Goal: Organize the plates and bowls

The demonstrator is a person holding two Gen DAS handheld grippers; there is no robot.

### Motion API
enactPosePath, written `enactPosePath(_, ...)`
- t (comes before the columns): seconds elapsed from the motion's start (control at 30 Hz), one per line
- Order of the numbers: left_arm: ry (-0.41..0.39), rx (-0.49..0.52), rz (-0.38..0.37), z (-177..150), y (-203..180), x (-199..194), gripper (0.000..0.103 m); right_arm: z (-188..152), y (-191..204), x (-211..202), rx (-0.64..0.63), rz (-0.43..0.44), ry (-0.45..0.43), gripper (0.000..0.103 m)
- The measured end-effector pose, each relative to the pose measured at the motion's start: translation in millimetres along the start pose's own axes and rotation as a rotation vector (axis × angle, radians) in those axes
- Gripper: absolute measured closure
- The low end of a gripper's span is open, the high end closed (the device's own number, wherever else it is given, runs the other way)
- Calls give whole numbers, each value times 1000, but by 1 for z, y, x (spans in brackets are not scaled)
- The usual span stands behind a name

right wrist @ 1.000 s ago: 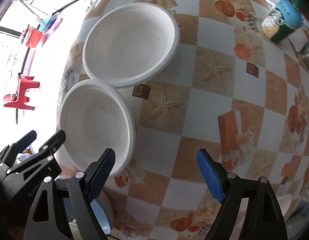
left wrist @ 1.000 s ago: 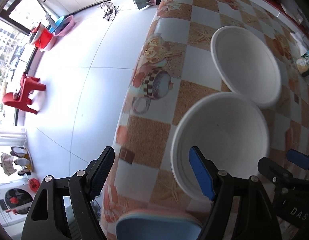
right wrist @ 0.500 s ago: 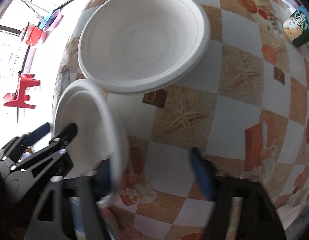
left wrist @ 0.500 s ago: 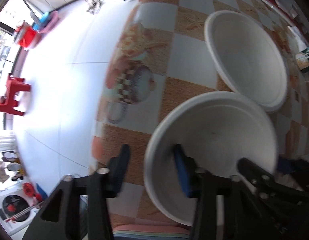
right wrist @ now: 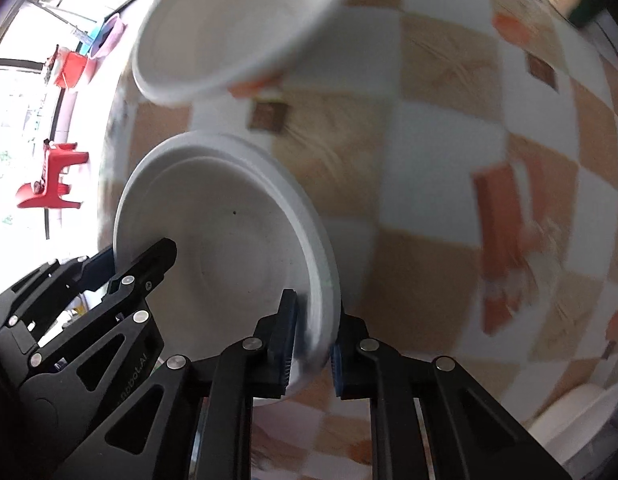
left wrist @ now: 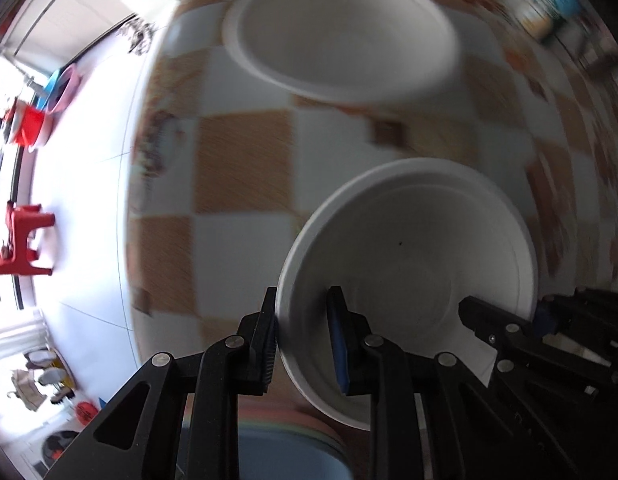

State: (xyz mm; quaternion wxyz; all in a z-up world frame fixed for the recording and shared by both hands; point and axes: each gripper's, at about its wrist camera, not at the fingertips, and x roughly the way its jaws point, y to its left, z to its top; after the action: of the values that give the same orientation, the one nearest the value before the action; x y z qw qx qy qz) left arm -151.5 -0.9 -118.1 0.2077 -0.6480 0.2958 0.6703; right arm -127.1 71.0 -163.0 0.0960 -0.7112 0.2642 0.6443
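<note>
Between the pads of the left hand-held gripper (left wrist: 301, 340) sits one rim of the near bowl (left wrist: 409, 276), and the right hand-held gripper (right wrist: 313, 340) pinches the opposite rim; both sets of jaws have just been closing from wide apart onto it. That likely means the bowl is secured for lifting. Beyond this bowl on the table (left wrist: 245, 168), a second bowl (left wrist: 341, 32) lies apart.

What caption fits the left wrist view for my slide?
Left gripper and right gripper clamp opposite rims of the near white bowl; a second bowl sits beyond.
</note>
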Motion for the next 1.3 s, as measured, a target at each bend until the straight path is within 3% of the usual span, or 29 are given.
enactPosePath(0.3, 33, 158, 3, -76, -79, -3, 76, -87, -56, -2, 45, -12, 46, 86)
enactPosePath(0.57, 40, 279, 14, -138, -120, 1, 72, -147, -73, 3, 37, -18, 59, 86)
enactPosePath(0.73, 66, 268, -12, -133, -127, -1, 71, -145, -78, -3, 45, -24, 54, 86)
enactPosePath(1.0, 11, 303, -13, -127, -112, -38, 71, -143, -93, -44, 73, -20, -10, 86)
enactPosePath(1.13, -21, 362, -17, -122, -131, -58, 71, -167, -95, -59, 105, -28, -47, 86)
enactPosePath(1.3, -40, 413, -61, -108, -165, -76, 71, -181, -126, -79, 192, -34, -93, 86)
